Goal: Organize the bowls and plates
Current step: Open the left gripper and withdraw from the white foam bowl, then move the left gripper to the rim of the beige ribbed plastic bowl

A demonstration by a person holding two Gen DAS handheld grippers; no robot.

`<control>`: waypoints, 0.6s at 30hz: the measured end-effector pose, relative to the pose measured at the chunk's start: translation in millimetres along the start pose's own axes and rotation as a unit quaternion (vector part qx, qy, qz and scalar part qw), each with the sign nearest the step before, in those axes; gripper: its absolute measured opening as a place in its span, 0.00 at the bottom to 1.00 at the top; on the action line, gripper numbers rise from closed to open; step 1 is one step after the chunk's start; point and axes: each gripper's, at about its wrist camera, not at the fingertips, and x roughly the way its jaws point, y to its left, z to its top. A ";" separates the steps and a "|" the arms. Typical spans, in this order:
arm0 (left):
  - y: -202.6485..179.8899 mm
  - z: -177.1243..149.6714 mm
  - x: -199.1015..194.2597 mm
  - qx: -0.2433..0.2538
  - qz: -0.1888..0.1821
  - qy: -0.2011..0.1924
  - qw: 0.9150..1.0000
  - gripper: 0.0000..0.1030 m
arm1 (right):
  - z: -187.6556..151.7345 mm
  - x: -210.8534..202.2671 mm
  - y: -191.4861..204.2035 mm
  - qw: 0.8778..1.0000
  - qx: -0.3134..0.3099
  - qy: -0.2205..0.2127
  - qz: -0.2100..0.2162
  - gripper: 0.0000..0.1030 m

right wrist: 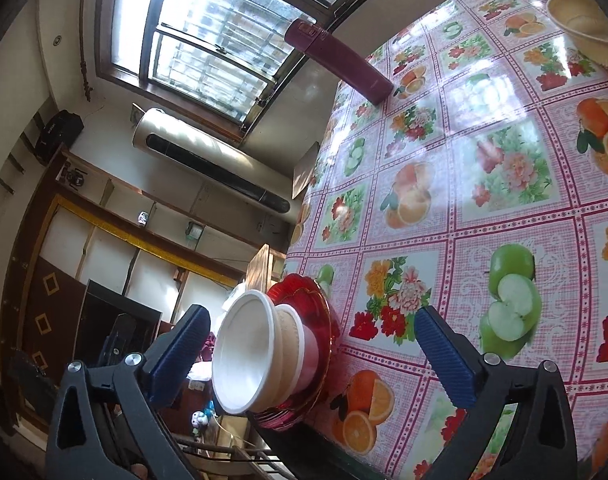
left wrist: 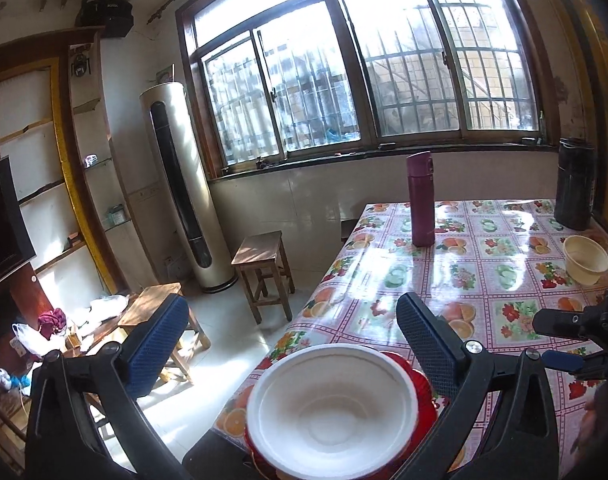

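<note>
Both grippers gape wide, empty, over the stacked bowls.
Left gripper [left wrist: 292, 336] and right gripper [right wrist: 312, 348] touch nothing; white bowl [left wrist: 332, 408] nests atop others on a red plate [right wrist: 304, 300] at the table [left wrist: 484, 264] corner.

We see our left tongs [left wrist: 292, 344] spread wide above the white bowl [left wrist: 332, 408] stacked on red plates [left wrist: 418, 380] at the counter [left wrist: 484, 264] edge.
</note>
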 end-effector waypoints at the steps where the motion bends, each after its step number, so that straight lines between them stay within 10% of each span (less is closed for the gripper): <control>1: -8.2 2.7 -1.5 0.002 -0.012 -0.001 1.000 1.00 | 3.9 -7.9 -3.6 1.000 -0.002 -0.010 -0.004 1.00; 18: -169.0 57.7 -18.1 0.068 -0.183 -0.009 0.981 1.00 | 80.8 -184.7 -78.9 0.975 -0.003 -0.204 -0.083 1.00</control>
